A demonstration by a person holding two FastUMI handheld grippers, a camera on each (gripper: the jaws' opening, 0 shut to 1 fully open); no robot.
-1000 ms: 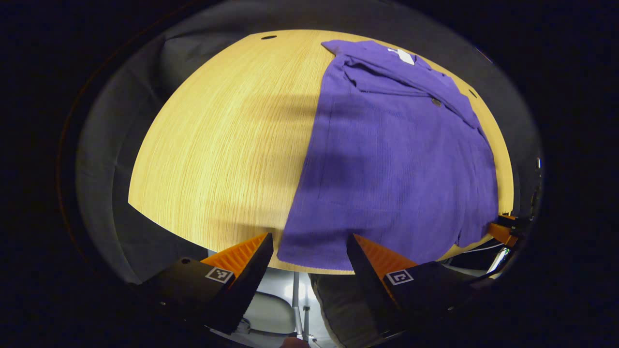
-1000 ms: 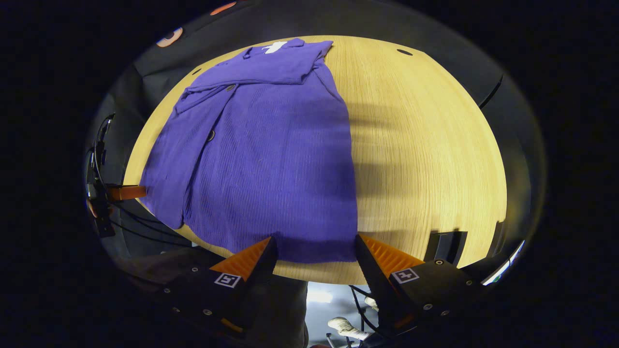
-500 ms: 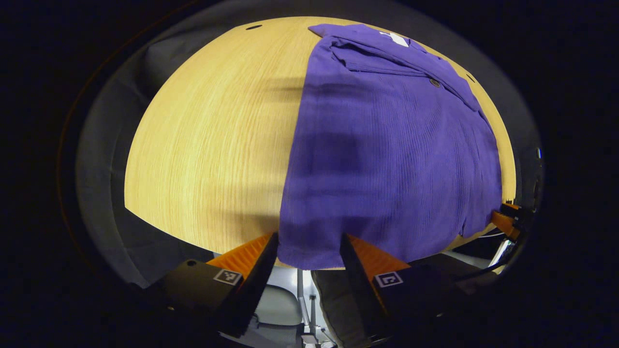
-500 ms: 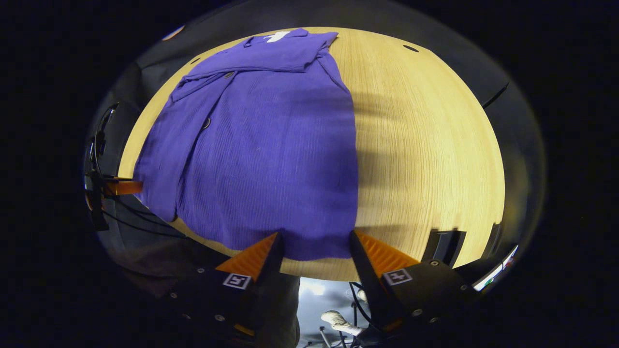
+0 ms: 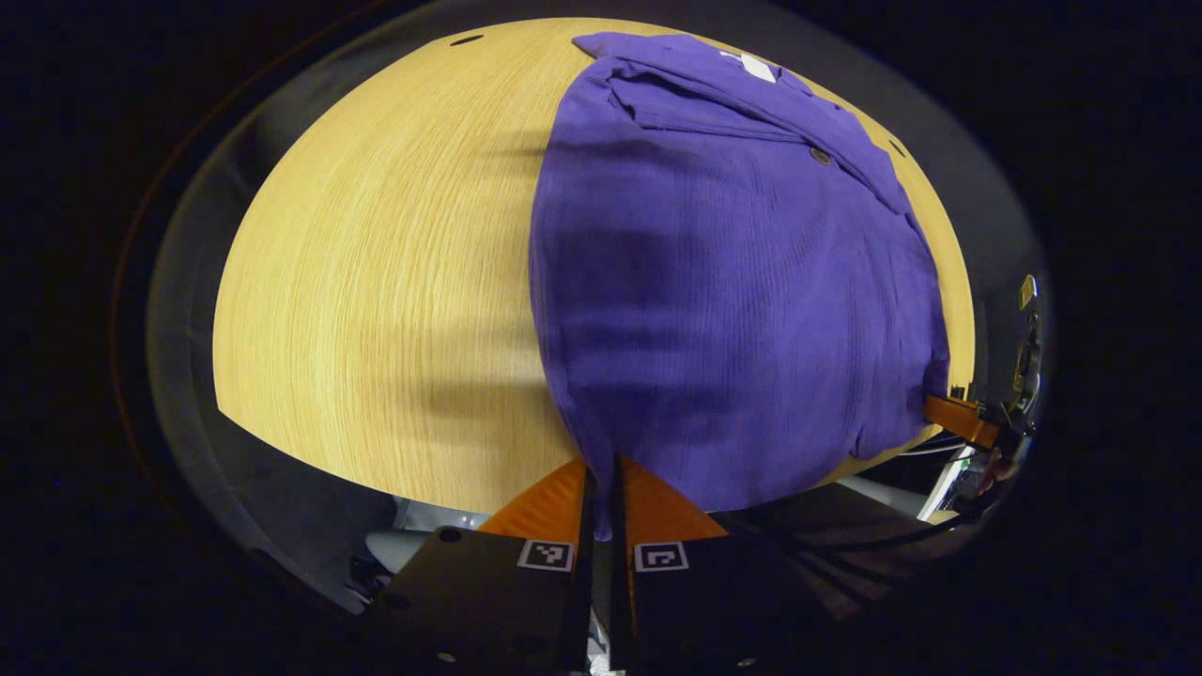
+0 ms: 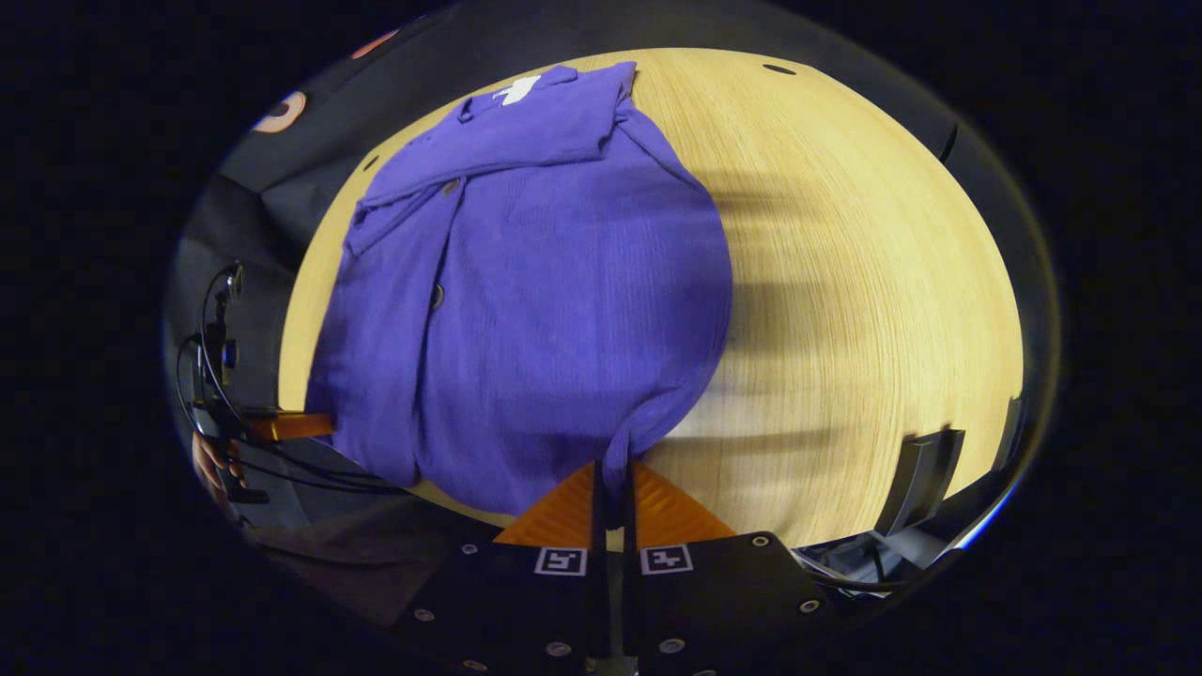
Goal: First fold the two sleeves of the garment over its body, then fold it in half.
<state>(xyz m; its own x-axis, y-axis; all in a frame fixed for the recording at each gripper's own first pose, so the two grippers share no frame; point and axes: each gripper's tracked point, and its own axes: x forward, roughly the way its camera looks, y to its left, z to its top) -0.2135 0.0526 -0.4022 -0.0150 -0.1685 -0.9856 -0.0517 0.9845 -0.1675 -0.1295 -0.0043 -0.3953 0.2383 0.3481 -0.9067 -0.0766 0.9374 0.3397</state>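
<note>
A purple garment [image 5: 742, 282] lies spread on the wooden counter [image 5: 376, 282], its 2 sleeves already folded in over the body and its collar end, with a white tag [image 5: 748, 64], at the counter's far edge. In the left gripper view, the left gripper [image 5: 599, 483] is closed on the garment's near hem at its left corner, both fingers pressed together with the purple cloth pinched between them, and the fabric draws up from the hem toward the pinch. A dark button [image 5: 820, 155] sits on the folded front, toward the collar end of the garment. At the garment's other near corner, by the counter's near edge, the right gripper [image 5: 958, 418] shows as a small shape against the cloth. In the right gripper view, the right gripper [image 6: 612, 488] is likewise clamped on the garment [image 6: 535, 310] at the hem's right corner, the cloth gathered into a narrow bunch that runs down between its 2 fingers. The hem here hangs slightly over the near edge of the counter [image 6: 864, 310]. The white tag [image 6: 515, 90] again marks the garment's far end, and 2 buttons [image 6: 438, 297] lie along the overlapping front. Beside the garment's opposite near corner, the left gripper [image 6: 286, 425] and part of the hand [image 6: 211, 460] holding it appear with trailing cables. The counter beside the garment, on the side away from the other gripper, is bare wood in each view.
</note>
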